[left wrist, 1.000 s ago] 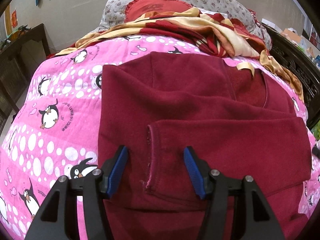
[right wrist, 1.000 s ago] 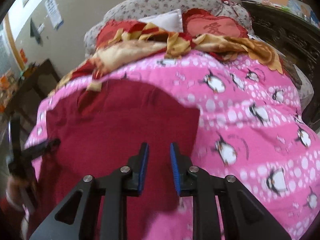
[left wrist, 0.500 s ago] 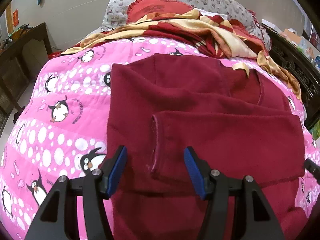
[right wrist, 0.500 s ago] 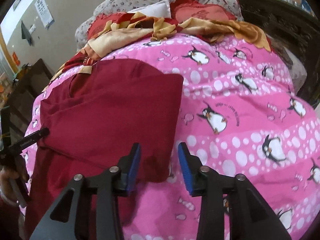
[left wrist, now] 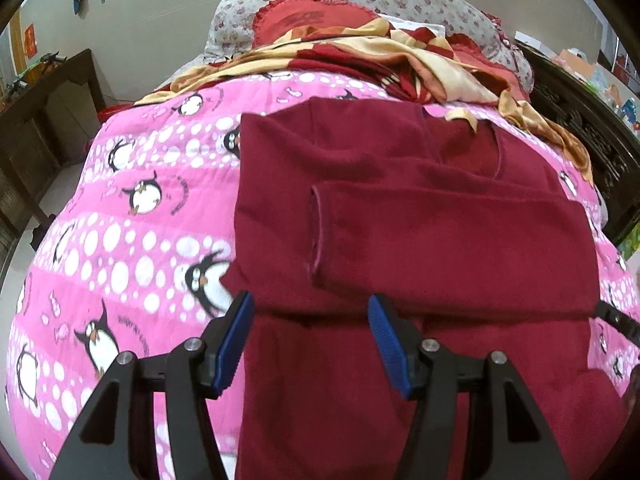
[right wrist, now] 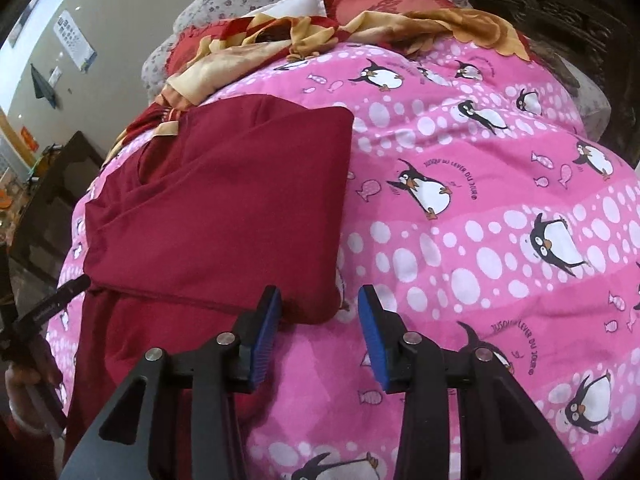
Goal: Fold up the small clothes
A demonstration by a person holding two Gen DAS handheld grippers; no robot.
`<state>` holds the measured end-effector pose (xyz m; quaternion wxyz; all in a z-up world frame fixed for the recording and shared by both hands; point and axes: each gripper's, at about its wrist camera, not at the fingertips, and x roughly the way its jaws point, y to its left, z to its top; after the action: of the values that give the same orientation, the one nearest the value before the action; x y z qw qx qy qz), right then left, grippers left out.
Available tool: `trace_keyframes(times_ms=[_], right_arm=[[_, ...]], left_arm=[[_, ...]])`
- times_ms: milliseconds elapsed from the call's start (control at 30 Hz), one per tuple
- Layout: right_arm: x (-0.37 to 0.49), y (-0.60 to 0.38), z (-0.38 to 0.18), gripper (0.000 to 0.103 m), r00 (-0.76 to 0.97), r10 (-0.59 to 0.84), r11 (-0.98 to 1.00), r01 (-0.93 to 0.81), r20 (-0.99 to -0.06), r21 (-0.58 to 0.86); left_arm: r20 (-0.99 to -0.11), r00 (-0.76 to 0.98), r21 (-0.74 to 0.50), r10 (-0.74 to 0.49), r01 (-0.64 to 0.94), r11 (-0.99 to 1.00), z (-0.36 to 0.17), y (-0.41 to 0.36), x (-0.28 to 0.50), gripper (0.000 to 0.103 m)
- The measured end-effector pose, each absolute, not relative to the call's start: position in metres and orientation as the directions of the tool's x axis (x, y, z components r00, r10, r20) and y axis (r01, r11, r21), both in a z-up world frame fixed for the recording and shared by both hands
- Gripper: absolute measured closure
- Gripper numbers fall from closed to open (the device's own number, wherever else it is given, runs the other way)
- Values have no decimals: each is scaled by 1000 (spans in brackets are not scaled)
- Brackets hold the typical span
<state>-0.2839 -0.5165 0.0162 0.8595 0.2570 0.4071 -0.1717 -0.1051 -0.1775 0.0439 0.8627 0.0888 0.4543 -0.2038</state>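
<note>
Nearest, left gripper (left wrist: 310,336): blue pads wide apart, hovering over the near-left edge of the maroon sweater (left wrist: 400,216), nothing between them, no contact visible. Right gripper (right wrist: 319,334): jaws parted, just been opening, nothing held; inner pad close over the sweater's near-right corner, outer pad above bare quilt. At lower left of the right wrist view, a hand (right wrist: 28,392) on a black handle.

Sweater spread flat on the pink penguin quilt (left wrist: 120,240), partly folded: a sleeve (left wrist: 460,240) laid straight across the body, cuff toward the garment's left edge, fold on the right side. Neckline at the far end, beside a tan strap.

Farther back: rumpled red-and-gold blanket (left wrist: 380,56), then a red pillow (left wrist: 312,20) against floral bedding. Dark wooden furniture (left wrist: 36,120) to the left, carved dark headboard (left wrist: 580,120) to the right. Papers on a beige wall behind.
</note>
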Motion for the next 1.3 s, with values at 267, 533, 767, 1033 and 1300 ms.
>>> trace_keyframes(times_ms=[267, 533, 767, 1033, 1300], right_arm=[[-286, -513, 19, 47, 610, -83, 796, 516, -788, 316], [-278, -510, 5, 70, 612, -91, 809, 505, -785, 300], [-331, -509, 32, 52, 696, 21, 778, 440, -717, 449], [-401, -470, 54, 39, 697, 141, 829, 305, -703, 468], [-431, -431, 34, 39, 641, 191, 844, 280, -744, 458]], left_arm=[[-826, 482, -72, -292, 424, 903, 47, -145, -136, 33], [-839, 452, -109, -302, 403, 909, 49, -110, -161, 33], [-856, 385, -186, -346, 394, 900, 47, -73, -189, 31], [-879, 316, -224, -358, 389, 894, 42, -48, -221, 29], [-891, 294, -198, -344, 430, 881, 39, -52, -249, 29]])
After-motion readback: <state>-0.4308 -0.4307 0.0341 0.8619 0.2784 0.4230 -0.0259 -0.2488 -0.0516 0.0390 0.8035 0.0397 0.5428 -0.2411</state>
